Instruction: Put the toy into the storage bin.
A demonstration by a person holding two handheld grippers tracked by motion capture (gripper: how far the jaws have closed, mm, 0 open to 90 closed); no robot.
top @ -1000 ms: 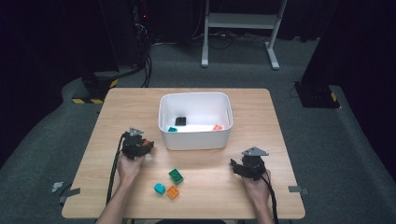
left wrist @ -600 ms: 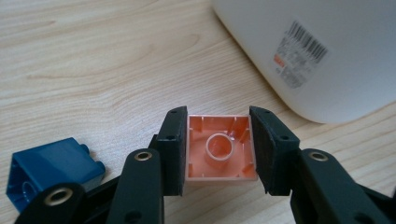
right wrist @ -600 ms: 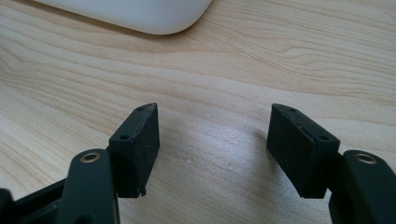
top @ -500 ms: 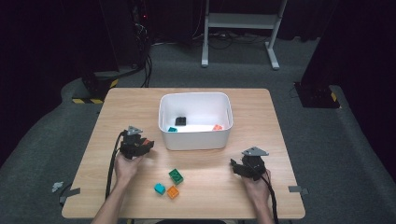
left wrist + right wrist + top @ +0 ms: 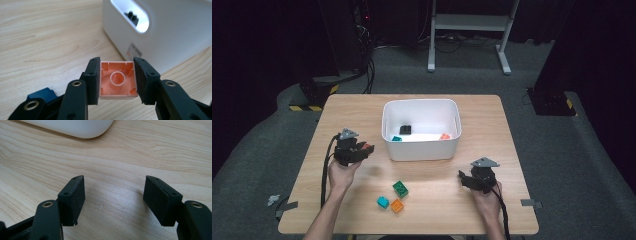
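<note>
My left gripper (image 5: 117,80) clamps an orange brick (image 5: 118,79) beside the white bin (image 5: 170,32); my right gripper (image 5: 113,195) gapes wide, holding nothing.

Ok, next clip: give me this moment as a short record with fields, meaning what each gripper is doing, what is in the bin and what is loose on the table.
left gripper: shut on an orange brick, hollow underside toward the camera, held beside the white bin
right gripper: open, nothing between the jaws, over bare table
in the bin: black brick, teal brick, orange piece
loose on the table: green brick, teal cube, small orange brick, close together between the two hands
</note>
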